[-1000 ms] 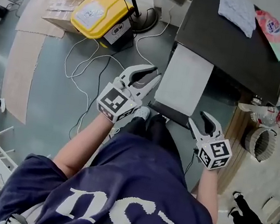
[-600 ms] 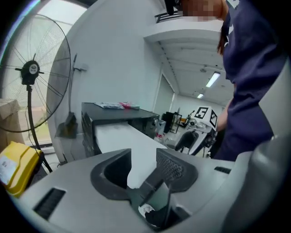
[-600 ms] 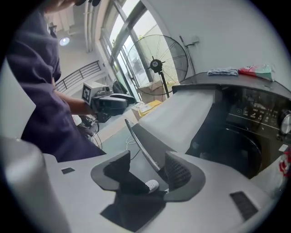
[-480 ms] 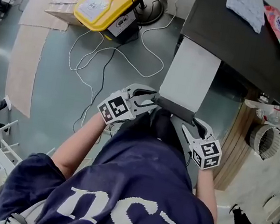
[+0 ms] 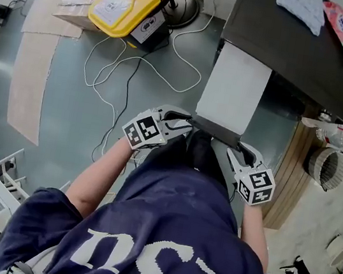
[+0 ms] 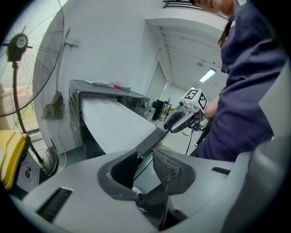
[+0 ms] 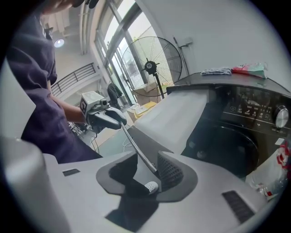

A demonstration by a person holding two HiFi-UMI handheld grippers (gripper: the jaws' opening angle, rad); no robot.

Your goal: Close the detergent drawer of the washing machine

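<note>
Grey floor (image 5: 73, 105) spreads out below me, with a sheet of cardboard (image 5: 32, 59) at the left and a yellow case (image 5: 121, 6) at the far left. Ahead stands the dark washing machine (image 5: 290, 42), and its detergent drawer (image 5: 233, 91) juts toward me, long and pale, pulled well out. My left gripper (image 5: 185, 122) sits at the left end of the drawer's dark front panel (image 5: 214, 131), my right gripper (image 5: 241, 152) at its right end. Both pairs of fingers (image 6: 170, 166) are closing with the panel's edge between them. In the right gripper view the edge lies against one finger only, so neither pair has clamped on it yet.
</note>
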